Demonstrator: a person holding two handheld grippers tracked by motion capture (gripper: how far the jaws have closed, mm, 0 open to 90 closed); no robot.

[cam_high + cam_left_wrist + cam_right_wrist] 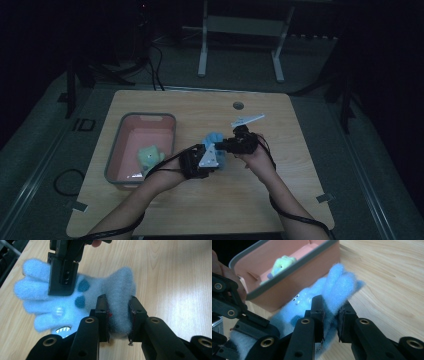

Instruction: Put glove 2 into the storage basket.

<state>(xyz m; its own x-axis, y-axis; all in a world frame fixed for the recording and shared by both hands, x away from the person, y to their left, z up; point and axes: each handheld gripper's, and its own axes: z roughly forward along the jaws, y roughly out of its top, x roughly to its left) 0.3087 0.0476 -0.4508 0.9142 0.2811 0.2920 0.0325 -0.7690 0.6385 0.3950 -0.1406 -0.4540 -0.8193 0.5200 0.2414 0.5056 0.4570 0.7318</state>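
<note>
We hold a light blue fuzzy glove between both grippers, raised just above the wooden table. Nearest to us, the left gripper has its jaws closed on the cuff end of the glove, and the fleece bunches up between the two black pads. In the high view, the left gripper sits just to the right of the pink bin, with its grey three-cornered plate facing up.

The right gripper has its jaws closed on the finger end of the glove, and the blue fingers stick out past the pads. In the left gripper view, the right gripper comes down from the top edge and covers part of the glove fingers. In the high view, the right gripper lies farther from the bin than the left gripper, and the glove spans the gap between the two.

The glove carries two dark blue spots and a small printed mouth with white teeth on the side that faces the left gripper camera.

The bin has a grey rim and rests on the table to the left of the glove. A pale green plush toy lies inside the bin, near its right wall. Beyond the bin, the far edge of the table has a round cable hole to the right of the bin.
</note>
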